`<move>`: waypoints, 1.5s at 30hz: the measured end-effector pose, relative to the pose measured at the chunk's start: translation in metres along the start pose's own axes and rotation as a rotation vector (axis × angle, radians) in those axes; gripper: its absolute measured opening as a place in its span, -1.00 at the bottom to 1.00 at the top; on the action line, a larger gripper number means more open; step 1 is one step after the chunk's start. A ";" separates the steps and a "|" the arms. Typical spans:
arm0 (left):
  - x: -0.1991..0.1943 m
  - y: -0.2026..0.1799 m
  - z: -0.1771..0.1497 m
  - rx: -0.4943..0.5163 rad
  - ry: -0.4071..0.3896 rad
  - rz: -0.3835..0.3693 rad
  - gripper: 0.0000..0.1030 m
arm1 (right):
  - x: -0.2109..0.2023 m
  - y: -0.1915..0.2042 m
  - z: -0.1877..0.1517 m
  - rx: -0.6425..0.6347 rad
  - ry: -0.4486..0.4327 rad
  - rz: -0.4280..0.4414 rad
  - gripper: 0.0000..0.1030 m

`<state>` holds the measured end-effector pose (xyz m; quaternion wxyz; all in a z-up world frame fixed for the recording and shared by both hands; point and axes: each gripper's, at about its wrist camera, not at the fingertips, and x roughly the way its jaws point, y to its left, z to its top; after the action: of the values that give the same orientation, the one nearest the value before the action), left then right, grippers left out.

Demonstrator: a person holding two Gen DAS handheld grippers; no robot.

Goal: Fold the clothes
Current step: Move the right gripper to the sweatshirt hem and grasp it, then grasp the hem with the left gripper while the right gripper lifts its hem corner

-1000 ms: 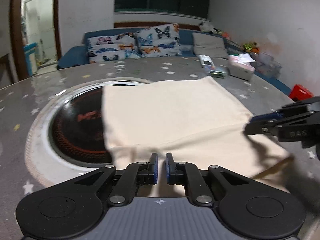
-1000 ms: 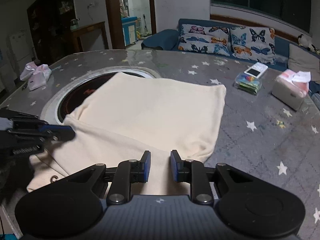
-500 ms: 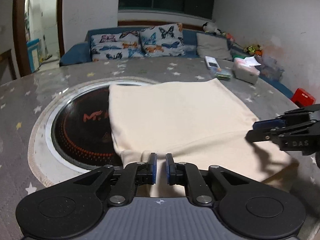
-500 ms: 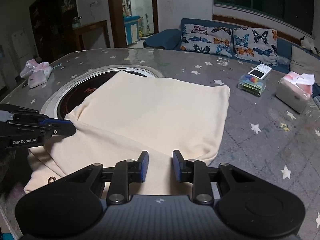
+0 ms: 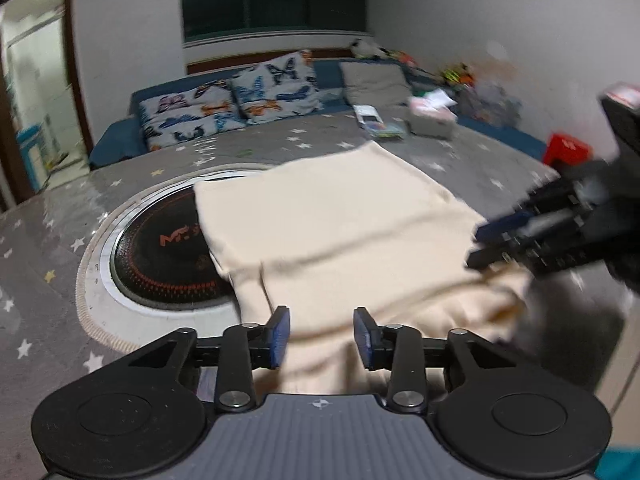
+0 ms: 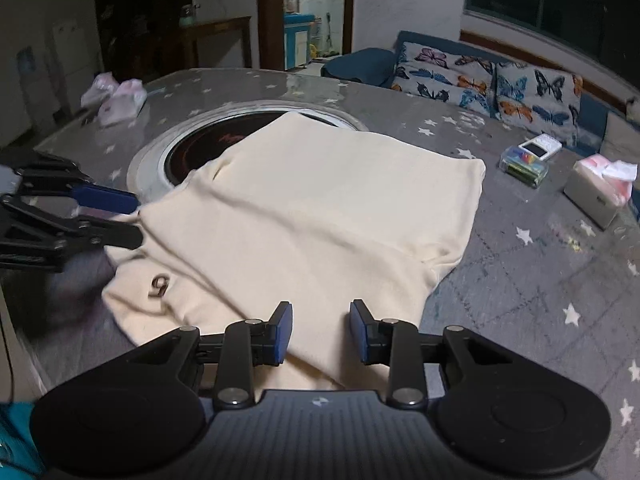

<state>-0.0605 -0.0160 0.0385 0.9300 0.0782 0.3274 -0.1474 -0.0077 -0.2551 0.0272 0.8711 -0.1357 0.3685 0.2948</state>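
Observation:
A cream garment (image 5: pixel 340 236) lies folded on the grey star-patterned table (image 5: pixel 60 248), partly over a round black cooktop (image 5: pixel 160 256). It also shows in the right wrist view (image 6: pixel 320 208), with a small dark mark near its front corner. My left gripper (image 5: pixel 321 336) is open above the garment's near edge, holding nothing. My right gripper (image 6: pixel 320 332) is open above the near edge on its side, empty. Each gripper shows in the other's view, the right gripper (image 5: pixel 496 244) and the left gripper (image 6: pixel 128 220), both at the cloth's edge.
A tissue box (image 6: pixel 600 192), a clear box of small items (image 6: pixel 524 168) and a white device (image 6: pixel 540 146) sit at the table's far right. Pink packets (image 6: pixel 116 98) lie at the far left. A sofa with butterfly cushions (image 5: pixel 240 104) stands behind. A red object (image 5: pixel 568 148) lies off the right.
Both grippers have opened and let go of the garment's near edge. The near edge has dropped onto the folded cloth. Both grippers have lifted and pulled back a little.

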 end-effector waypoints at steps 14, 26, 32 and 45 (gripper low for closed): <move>0.003 -0.040 -0.036 0.363 -0.060 0.030 -0.13 | -0.041 0.017 -0.014 -0.139 0.011 -0.035 -0.15; 0.010 -0.024 -0.014 0.230 -0.096 -0.025 -0.78 | -0.039 0.052 -0.037 -0.410 -0.011 -0.062 0.20; 0.023 -0.004 0.008 0.085 -0.081 -0.059 -0.79 | -0.020 0.058 -0.030 -0.447 -0.059 -0.050 0.12; 0.015 0.003 -0.006 0.139 -0.084 -0.034 -0.30 | -0.002 0.021 0.000 -0.220 -0.040 0.066 -0.76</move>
<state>-0.0517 -0.0149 0.0248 0.9327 0.1308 0.2783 -0.1886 -0.0218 -0.2397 0.0279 0.8480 -0.2124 0.3209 0.3645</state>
